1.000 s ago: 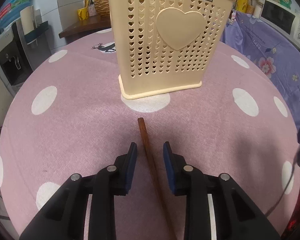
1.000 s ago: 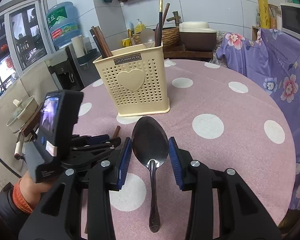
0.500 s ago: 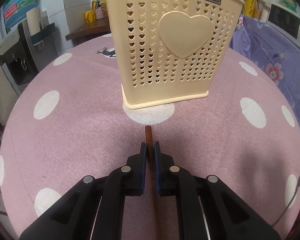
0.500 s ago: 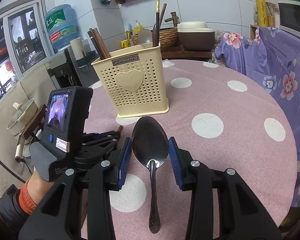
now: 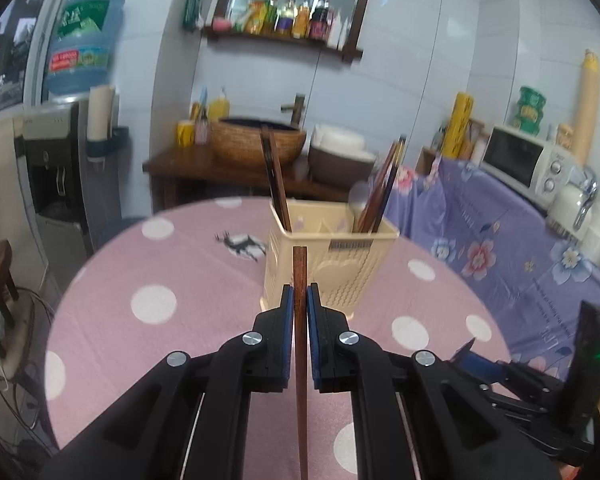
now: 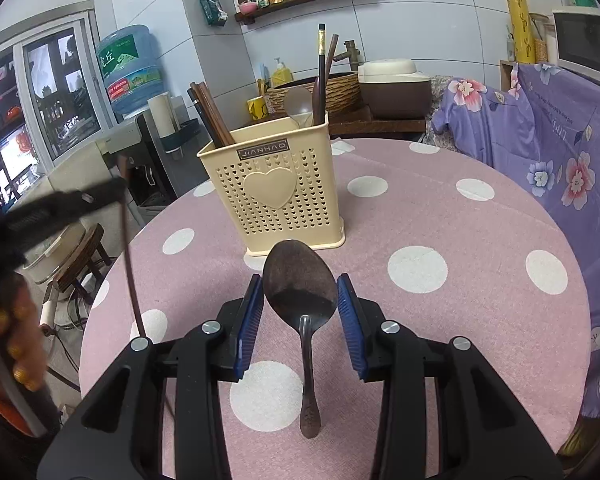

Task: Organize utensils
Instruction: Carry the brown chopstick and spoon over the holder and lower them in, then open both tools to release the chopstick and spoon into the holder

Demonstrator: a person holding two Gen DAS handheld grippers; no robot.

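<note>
1. Left tongs (image 5: pixel 299 300) are clamped narrow on a slim brown wooden chopstick (image 5: pixel 300 320), which runs straight along the gap between the blue pads, its squared tip sticking out past them; it is lifted clear of the worktop (image 5: pixel 152 264).
2. Right tongs (image 6: pixel 300 300) stand wide, their ribbed blue pads on either side of a dark metal spoon (image 6: pixel 301 292) that lies flat on the worktop, bowl pointing ahead, handle trailing back between the arms; whether the pads touch the bowl I cannot tell.
3. Just ahead of both tongs stands a cream plastic utensil holder (image 6: pixel 274 192), boxy, its wall pierced with small heart-shaped holes and carrying a raised heart and a nameplate.
4. Brown chopsticks (image 6: pixel 210 118) lean out of the holder's left side; on its right side stand darker sticks (image 6: pixel 322 76) and a pale spoon (image 6: pixel 299 102).
5. Under everything lies a pink cloth with white polka dots, covering the round worktop.
</note>
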